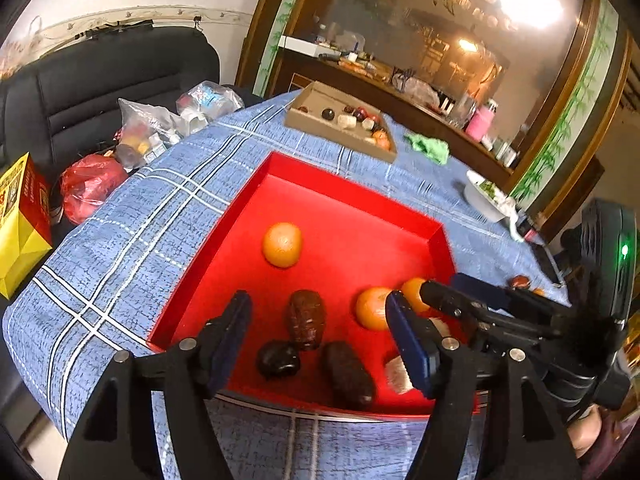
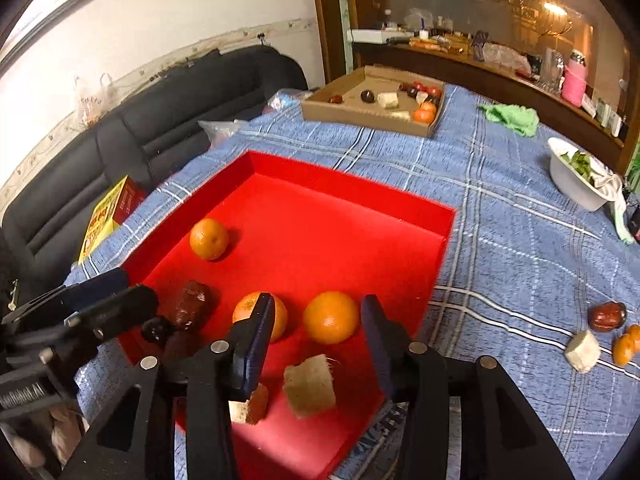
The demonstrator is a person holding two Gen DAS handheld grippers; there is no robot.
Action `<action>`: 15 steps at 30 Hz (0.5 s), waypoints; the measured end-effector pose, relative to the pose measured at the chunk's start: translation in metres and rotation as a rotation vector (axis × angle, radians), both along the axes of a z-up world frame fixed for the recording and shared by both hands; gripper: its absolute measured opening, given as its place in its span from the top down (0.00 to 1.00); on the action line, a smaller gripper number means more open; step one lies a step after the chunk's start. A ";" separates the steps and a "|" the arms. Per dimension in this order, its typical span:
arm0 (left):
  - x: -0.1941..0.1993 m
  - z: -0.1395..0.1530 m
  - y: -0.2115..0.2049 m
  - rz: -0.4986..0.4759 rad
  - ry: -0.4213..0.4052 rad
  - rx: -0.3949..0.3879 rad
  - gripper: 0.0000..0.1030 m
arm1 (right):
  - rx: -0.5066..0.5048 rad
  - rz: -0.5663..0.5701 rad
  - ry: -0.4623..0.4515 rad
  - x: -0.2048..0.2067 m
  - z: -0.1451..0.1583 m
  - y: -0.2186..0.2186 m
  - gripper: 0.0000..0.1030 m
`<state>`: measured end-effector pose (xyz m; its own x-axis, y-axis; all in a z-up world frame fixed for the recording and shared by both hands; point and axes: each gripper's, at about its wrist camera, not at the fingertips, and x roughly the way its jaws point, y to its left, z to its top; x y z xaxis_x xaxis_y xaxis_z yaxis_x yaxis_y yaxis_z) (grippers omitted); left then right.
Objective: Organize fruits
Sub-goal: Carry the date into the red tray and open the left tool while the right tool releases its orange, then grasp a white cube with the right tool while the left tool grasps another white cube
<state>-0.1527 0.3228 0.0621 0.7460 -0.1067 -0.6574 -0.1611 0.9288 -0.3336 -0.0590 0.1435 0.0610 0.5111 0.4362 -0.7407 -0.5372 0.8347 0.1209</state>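
left claw (image 1: 316, 336): spread wide, nothing pinched, held over near edge of red tray (image 1: 352, 200), above the dark fruits.
right claw (image 2: 316, 340): spread, nothing pinched, held over the tray's near right part; pale cut piece (image 2: 310, 386) seen between its fingers, contact cannot be told.
red tray: set on blue checked worktop (image 2: 500, 240); three oranges inside, one (image 2: 209, 239) apart at far left, two (image 2: 331, 317) side by side near right claw.
dark fruits (image 1: 306, 320): three grouped in tray's near left.
cardboard box (image 2: 372, 100): far end of worktop, mixed fruits inside.
loose fruits (image 2: 606, 316): on cloth, right of tray.
white bowl (image 2: 576, 180): far right.
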 end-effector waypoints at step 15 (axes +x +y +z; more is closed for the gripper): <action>0.011 0.022 -0.080 -0.188 0.037 -0.082 0.22 | 0.009 -0.291 -0.078 -0.011 0.013 -0.185 0.48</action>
